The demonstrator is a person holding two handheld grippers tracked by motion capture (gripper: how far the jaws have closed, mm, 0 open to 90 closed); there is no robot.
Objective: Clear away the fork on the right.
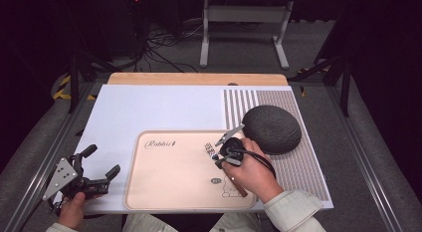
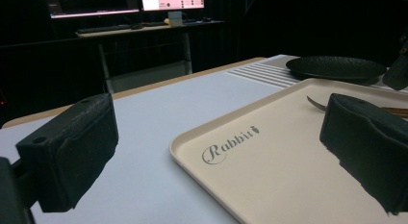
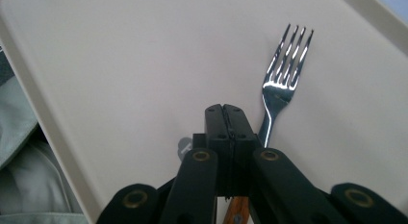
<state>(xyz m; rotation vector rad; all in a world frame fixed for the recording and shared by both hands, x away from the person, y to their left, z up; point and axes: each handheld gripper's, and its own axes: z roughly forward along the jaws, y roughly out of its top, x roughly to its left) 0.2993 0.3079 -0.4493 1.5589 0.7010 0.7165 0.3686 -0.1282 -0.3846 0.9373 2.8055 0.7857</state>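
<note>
**Right gripper clamped on fork over tray; left idle and open**

Nearest the person, the left hand (image 1: 74, 209) holds the left gripper (image 1: 102, 165) at the table's front left corner, jaws spread wide with nothing between them. In the left gripper view its two pads (image 2: 72, 152) stand well apart, one over the white mat (image 1: 149, 110), the other over the tray (image 2: 269, 171).

On the cream tray (image 1: 174, 192), the right hand (image 1: 251, 172) holds the right gripper (image 1: 219, 152) near the tray's right edge. Its jaws are pressed together on the fork (image 3: 284, 77), gripping the stem just above the wooden handle (image 3: 235, 212). The tines point away from the gripper over the tray; whether they touch it I cannot tell.

Beyond, a dark round plate (image 1: 271, 127) sits on the striped mat (image 1: 298, 162), just beside the tray's right rim.

Farthest, a wooden table edge (image 1: 196, 78), then grey floor and a desk frame (image 1: 244, 28)
</note>
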